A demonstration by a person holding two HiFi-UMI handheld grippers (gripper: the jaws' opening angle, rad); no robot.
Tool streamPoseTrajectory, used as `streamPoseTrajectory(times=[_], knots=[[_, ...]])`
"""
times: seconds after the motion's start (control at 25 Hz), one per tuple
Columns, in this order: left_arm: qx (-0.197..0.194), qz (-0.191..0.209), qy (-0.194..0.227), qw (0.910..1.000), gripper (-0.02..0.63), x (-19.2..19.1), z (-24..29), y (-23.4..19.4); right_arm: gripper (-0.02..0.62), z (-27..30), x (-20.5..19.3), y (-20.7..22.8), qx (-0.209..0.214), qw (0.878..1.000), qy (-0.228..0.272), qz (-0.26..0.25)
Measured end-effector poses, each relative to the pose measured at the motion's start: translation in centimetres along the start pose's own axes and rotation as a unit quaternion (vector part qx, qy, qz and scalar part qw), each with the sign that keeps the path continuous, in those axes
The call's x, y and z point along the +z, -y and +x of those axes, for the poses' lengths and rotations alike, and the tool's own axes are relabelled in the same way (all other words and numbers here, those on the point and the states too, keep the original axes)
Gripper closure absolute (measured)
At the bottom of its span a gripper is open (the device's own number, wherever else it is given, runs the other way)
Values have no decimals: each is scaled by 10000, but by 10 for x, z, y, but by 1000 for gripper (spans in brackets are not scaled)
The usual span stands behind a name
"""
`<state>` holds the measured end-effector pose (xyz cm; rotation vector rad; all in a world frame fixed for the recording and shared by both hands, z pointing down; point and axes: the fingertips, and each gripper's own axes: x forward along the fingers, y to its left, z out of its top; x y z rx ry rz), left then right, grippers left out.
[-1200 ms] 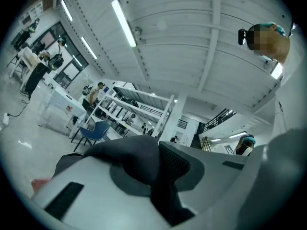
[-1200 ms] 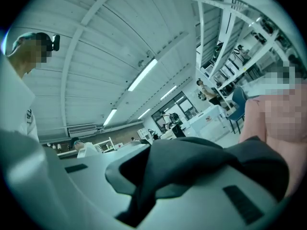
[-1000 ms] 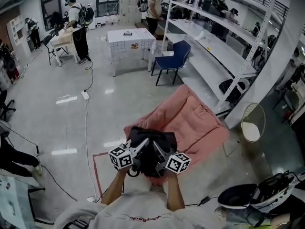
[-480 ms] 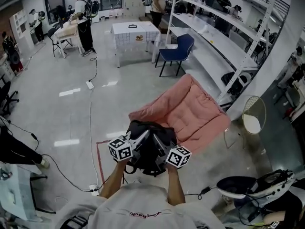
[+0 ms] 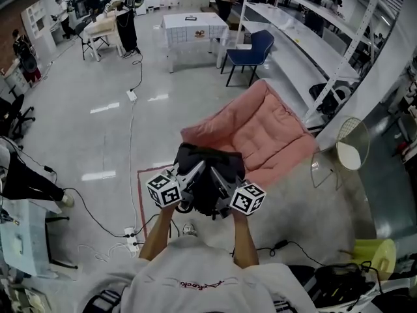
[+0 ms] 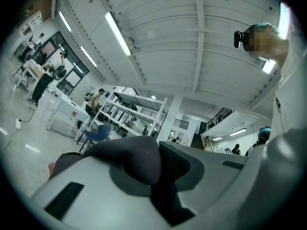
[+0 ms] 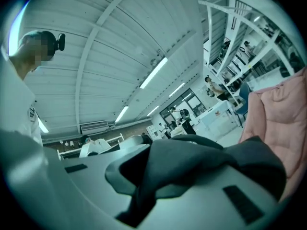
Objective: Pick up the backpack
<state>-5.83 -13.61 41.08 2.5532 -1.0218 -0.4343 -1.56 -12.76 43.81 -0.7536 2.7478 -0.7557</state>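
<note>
Overhead, from the camera on the person's head, a wide workshop hall with a glossy grey floor [image 5: 98,135] fills the scene. Tall white shelving [image 5: 306,51] runs along the right side. A large pink padded cushion [image 5: 260,135] lies tilted on the floor beside the shelving. Further back stand a white table [image 5: 192,28] and a blue chair [image 5: 254,51], with several people working at the far end.

Nearest the viewer, a person in a white shirt holds a black backpack [image 5: 210,168] up in front of their chest. It is clear of the floor and overlaps the near edge of the pink cushion in this view. The left gripper [image 5: 189,181] and the right gripper [image 5: 221,182] meet it from either side, close together. Each gripper's own camera shows its jaws clenched on a bunched fold of the dark cloth, so both are grasping the bag.

The bag looks soft and slack, sagging between the two grips, and probably not heavy. Pinched cloth like this may creep out of the jaws. A strap or the top handle would likely give a surer hold, though neither can be made out here.
</note>
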Motion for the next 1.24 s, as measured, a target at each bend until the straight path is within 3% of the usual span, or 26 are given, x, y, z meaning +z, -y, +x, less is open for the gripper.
streamPoseTrajectory(times=[0.4, 1.24], knots=[[120, -10, 58, 9999, 554, -20, -29, 51, 551, -44, -14, -34, 59, 9998, -64, -173], [105, -177, -35, 9998, 554, -56, -79, 98, 552, -93, -62, -77, -109, 9998, -175, -57]])
